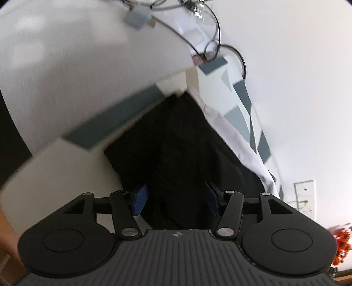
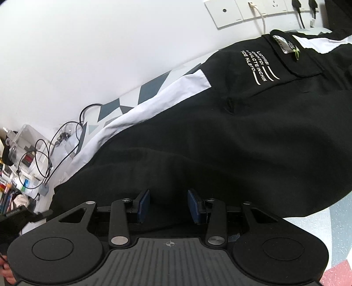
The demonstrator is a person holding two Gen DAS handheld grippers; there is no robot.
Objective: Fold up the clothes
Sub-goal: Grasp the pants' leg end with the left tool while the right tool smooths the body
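A black garment [image 2: 220,132] with a white side stripe [image 2: 154,103], white printed lettering [image 2: 255,66] and a flapped pocket [image 2: 294,59] lies spread over a grey-and-white patterned sheet [image 2: 123,103]. My right gripper [image 2: 169,205] hovers at its near edge. Its blue pads [image 2: 144,205] stand apart, with black cloth lying in the gap and no visible pinch. In the left wrist view the same garment [image 1: 187,136] runs away from my left gripper [image 1: 176,200]. Those pads [image 1: 139,202] stand wide apart over dark fabric and do not press on it.
A white wall with sockets [image 2: 242,11] runs along the far side. Black cables [image 2: 44,154] and cluttered boxes sit at the left. A blurred white surface [image 1: 77,77] fills the upper left of the left wrist view. Orange flowers [image 1: 341,244] show low right.
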